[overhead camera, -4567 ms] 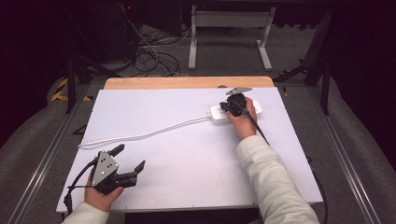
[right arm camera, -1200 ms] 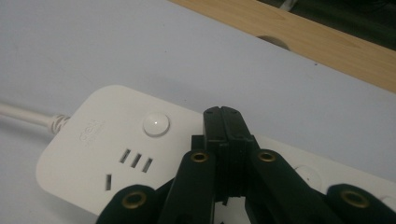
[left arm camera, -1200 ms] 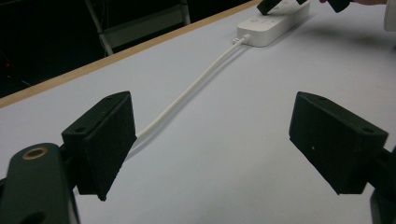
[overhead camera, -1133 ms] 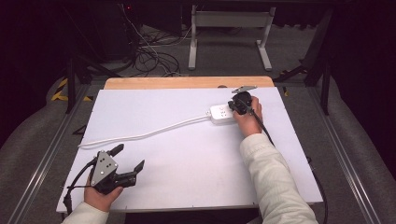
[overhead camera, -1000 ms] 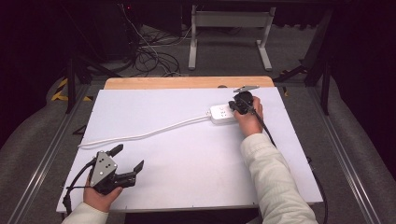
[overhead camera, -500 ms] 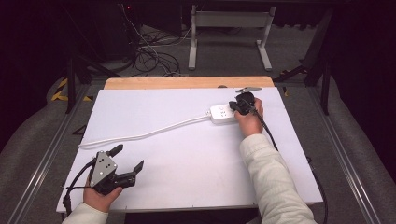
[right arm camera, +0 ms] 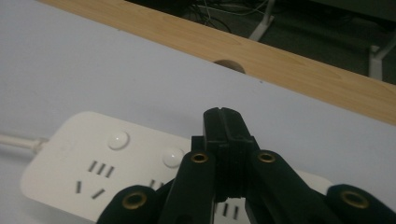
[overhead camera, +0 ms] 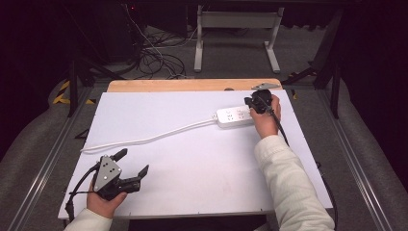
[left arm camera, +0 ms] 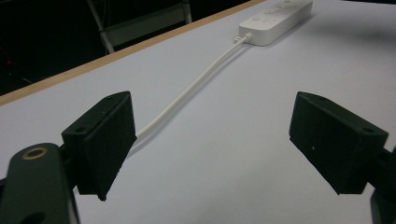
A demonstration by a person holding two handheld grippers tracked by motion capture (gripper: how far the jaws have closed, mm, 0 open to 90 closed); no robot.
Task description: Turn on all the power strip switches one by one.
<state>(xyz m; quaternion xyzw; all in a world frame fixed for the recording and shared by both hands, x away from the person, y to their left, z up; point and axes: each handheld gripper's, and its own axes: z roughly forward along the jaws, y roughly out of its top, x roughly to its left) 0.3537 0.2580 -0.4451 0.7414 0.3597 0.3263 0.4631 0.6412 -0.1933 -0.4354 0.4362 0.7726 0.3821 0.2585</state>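
White sheet [overhead camera: 192,159] covers the table [overhead camera: 192,85], whose wooden edge shows along the far side. On the sheet's far right lies a white power strip [overhead camera: 234,116], long side roughly across the table, with round buttons and slotted sockets on its top face. Its white cord [overhead camera: 144,140] runs from the strip's left end toward the near left, ending close to the sheet's left edge. The right gripper [overhead camera: 260,102] sits over the strip's right end, its jaws pressed together with no gap, directly above the sockets in the right gripper view. The left gripper [overhead camera: 130,168] rests at the near left, well apart from the strip, jaws spread wide and holding nothing.
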